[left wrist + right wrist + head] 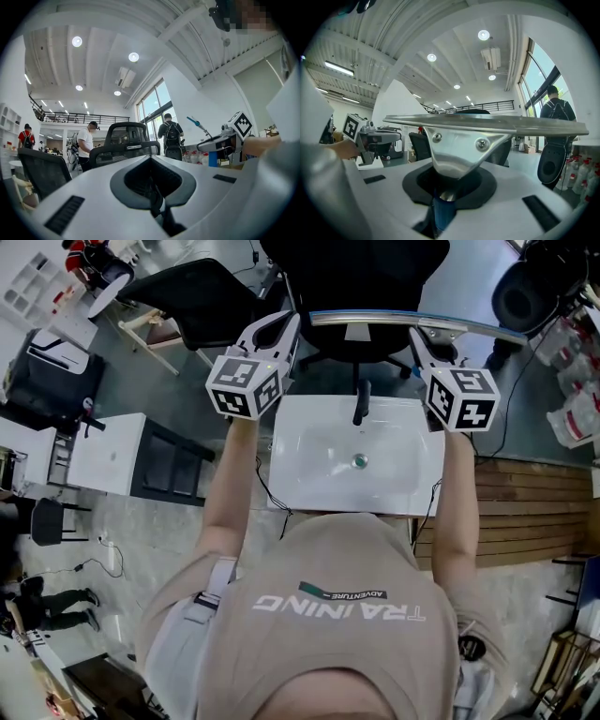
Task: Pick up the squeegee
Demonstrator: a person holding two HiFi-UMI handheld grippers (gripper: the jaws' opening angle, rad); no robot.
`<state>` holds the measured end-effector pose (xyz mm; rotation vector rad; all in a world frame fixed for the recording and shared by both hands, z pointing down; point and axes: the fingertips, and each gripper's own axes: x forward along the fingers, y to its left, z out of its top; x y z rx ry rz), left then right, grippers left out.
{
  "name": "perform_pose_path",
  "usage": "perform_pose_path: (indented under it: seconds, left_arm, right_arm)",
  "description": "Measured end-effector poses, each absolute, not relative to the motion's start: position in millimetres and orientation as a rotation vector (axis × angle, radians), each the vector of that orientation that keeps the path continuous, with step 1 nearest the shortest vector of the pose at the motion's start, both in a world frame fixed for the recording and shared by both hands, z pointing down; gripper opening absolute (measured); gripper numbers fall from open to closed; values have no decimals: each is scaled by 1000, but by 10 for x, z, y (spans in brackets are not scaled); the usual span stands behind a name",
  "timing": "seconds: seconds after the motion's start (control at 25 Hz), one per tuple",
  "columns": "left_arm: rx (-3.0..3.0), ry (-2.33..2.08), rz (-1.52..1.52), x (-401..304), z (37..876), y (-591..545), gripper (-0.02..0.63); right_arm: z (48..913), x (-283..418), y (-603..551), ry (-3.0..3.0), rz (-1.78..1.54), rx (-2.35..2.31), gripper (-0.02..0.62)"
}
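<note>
My right gripper (419,341) is shut on the squeegee, held level above the far edge of the white sink (300,479). The long metal blade (394,322) runs crosswise in front of the jaws. In the right gripper view the blue handle (442,212) sits between the jaws, with the shiny metal bracket (459,150) and blade (487,124) sticking out ahead. My left gripper (279,332) is at the same height to the left. Its jaws meet with nothing between them (152,187). From the left gripper view I see the right gripper (229,137) off to the side.
A black faucet (360,404) stands at the sink's far rim. A black office chair (361,282) is right behind the sink. A white cabinet (108,454) is to the left and wooden boards (525,507) to the right. People (171,136) stand further off in the room.
</note>
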<state>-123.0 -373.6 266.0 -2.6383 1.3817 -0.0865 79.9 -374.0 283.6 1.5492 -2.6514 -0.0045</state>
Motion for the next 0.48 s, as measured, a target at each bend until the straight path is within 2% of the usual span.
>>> perform_pose_path:
  seconds: [0.48]
  left_arm:
    - [-2643, 1354, -81, -1185, 2627, -3751, 11]
  right_arm:
    - [2810, 816, -3736, -2645, -26, 1554, 67]
